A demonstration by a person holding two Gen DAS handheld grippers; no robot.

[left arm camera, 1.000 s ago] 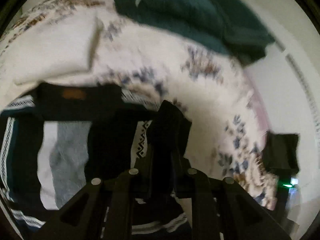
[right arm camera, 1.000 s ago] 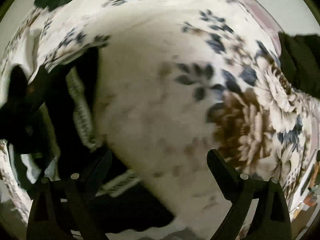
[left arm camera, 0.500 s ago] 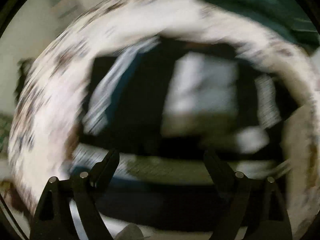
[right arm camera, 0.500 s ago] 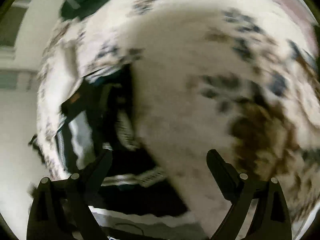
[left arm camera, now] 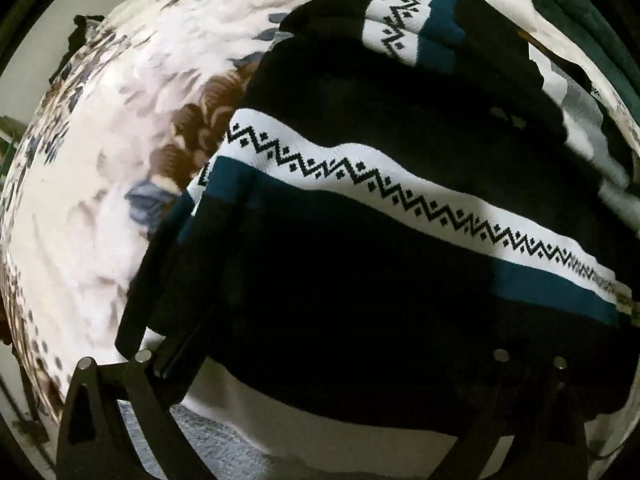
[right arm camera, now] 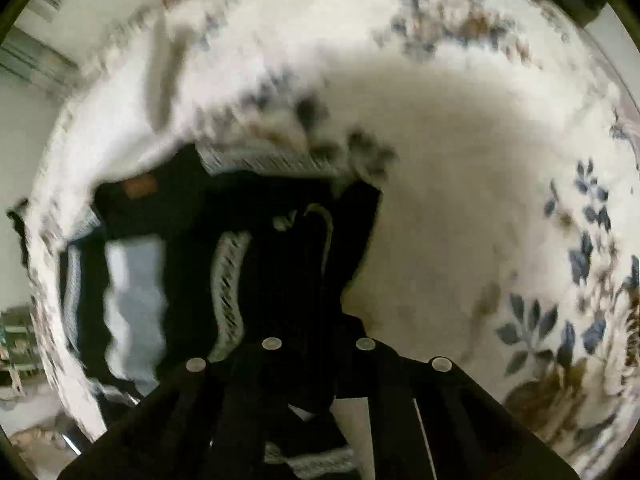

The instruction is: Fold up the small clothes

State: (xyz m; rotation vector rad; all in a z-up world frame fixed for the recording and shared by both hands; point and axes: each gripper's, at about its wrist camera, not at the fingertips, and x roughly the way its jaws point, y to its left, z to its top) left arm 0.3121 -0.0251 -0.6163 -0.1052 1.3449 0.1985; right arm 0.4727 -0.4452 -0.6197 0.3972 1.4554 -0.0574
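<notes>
Black knit fills the space between the spread fingers of the left gripper (left arm camera: 320, 364): the sweater (left arm camera: 360, 248) lies directly under and ahead of it, draped over both finger bases, and the wide-set jaws grasp nothing. One white zigzag band with a teal stripe crosses the sweater just ahead, and a second shorter band sits on a folded part farther up. The right gripper (right arm camera: 320, 356) has its fingers drawn together, clenched on a dark fold of the sweater (right arm camera: 288, 280) that rises from between them. One sweater is in play, lying on one floral bedspread (left arm camera: 100, 200), which spreads pale to the right in the right wrist view (right arm camera: 480, 220). Farthest off, one dark green garment (left arm camera: 580, 4) lies at the bed's edge.
</notes>
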